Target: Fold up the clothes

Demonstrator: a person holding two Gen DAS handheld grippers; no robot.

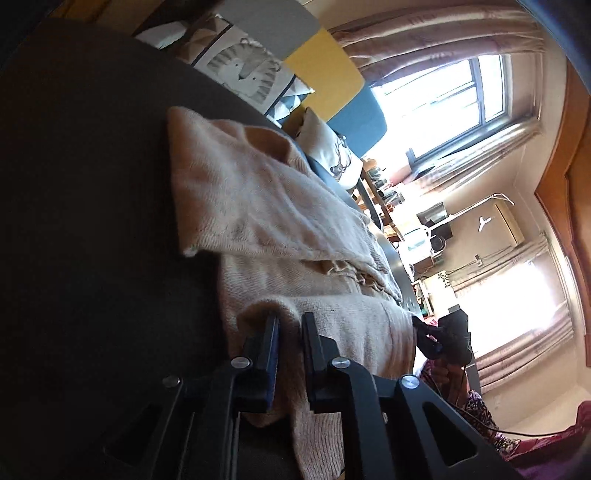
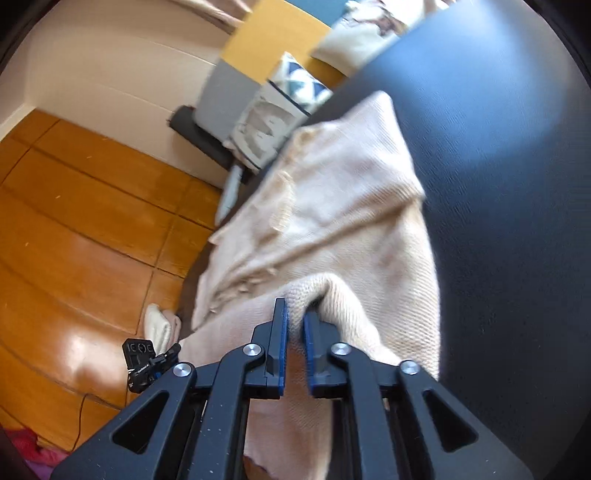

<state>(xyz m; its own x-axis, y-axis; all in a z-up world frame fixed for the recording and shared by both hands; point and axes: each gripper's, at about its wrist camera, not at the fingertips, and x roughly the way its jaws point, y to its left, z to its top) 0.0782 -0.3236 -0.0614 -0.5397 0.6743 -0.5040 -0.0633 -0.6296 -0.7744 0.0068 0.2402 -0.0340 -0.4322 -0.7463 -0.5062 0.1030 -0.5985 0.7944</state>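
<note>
A beige knit sweater (image 1: 280, 229) lies spread over a dark tabletop (image 1: 92, 184), and both tools have hold of its near edge. The left gripper (image 1: 290, 321) has its jaws drawn close with a raised fold of the knit pinched between the blue-lined pads, the cloth bunching up over the fingertips and hanging down below them. The right gripper (image 2: 295, 314) is likewise nearly closed on a rolled hem of the sweater (image 2: 332, 206), the fabric humped over its tips and trailing down between the black fingers. Ahead of each tool the rest of the garment stretches away across the table, with one layer lapped over another. The left wrist view shows the far side of the room: a bright window (image 1: 443, 103) with drawn-back curtains (image 1: 436, 33), printed cushions (image 1: 243, 70) beyond the table, a cluttered shelf, and the other gripper (image 1: 447, 336) at the sweater's far corner, a hand below it. The right wrist view shows instead a polished wooden floor (image 2: 81, 229), a pale wall, a small folded light cloth (image 2: 159, 325) lying on the floor beside the table edge, and the other gripper's black body (image 2: 142, 363) low at the left; the dark tabletop (image 2: 498, 184) fills its right side.
</note>
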